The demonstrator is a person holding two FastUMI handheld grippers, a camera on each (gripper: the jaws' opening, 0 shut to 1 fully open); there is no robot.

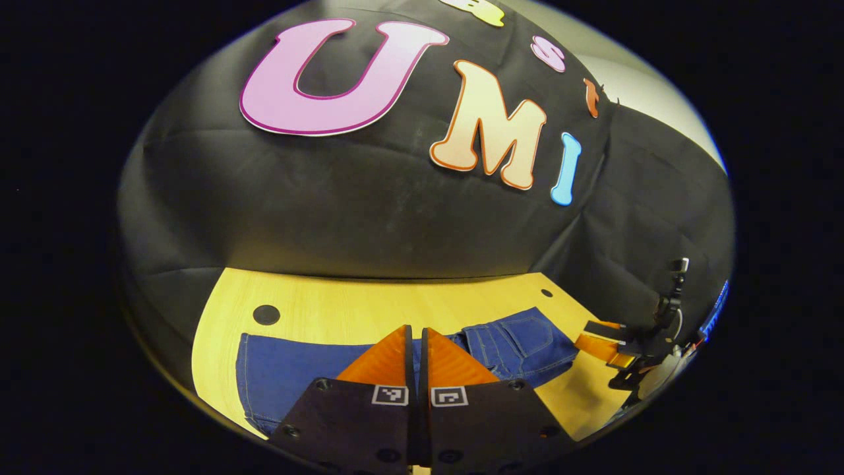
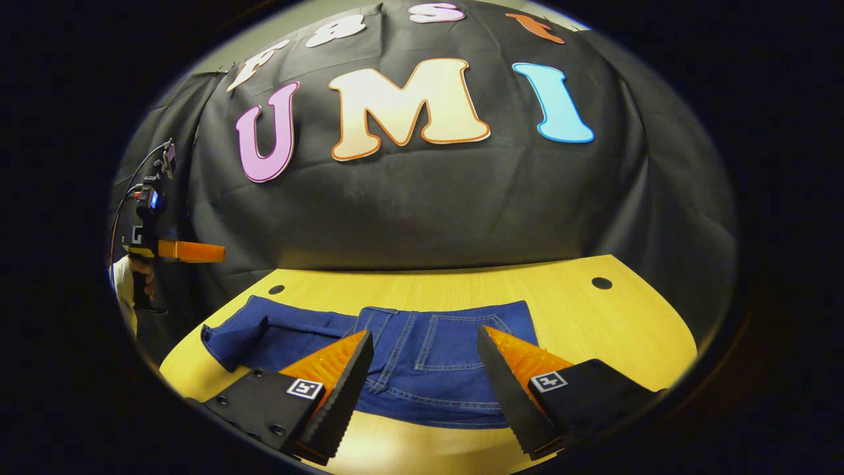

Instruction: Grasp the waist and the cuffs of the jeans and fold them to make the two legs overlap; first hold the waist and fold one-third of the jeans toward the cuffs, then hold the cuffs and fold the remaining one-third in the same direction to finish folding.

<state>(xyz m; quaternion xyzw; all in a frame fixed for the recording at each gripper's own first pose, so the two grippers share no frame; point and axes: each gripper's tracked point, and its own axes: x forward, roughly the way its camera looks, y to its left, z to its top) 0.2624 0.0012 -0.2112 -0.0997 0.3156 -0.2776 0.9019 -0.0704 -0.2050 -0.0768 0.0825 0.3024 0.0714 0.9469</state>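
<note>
Blue jeans (image 1: 297, 376) lie flat along the wooden table (image 1: 395, 307), legs to the left and the back-pocket end (image 1: 527, 336) to the right. My left gripper (image 1: 416, 333) hovers over their middle, shut, with nothing between its fingers. In the right gripper view the pocket and waist part of the jeans (image 2: 448, 363) lies just beyond my right gripper (image 2: 425, 338), which is open with a finger on either side of it, not touching. A leg end is turned over at the left (image 2: 234, 336). The left gripper (image 2: 191, 251) hangs in the air at far left, held by a hand (image 2: 135, 277).
The black cloth wall rises right behind the table (image 2: 580, 310). Round holes sit in the tabletop near its back corners (image 1: 266, 315) (image 2: 601, 282). The right gripper (image 1: 610, 343) with its handle shows off the table's right end. Bare wood lies behind and to the right of the jeans.
</note>
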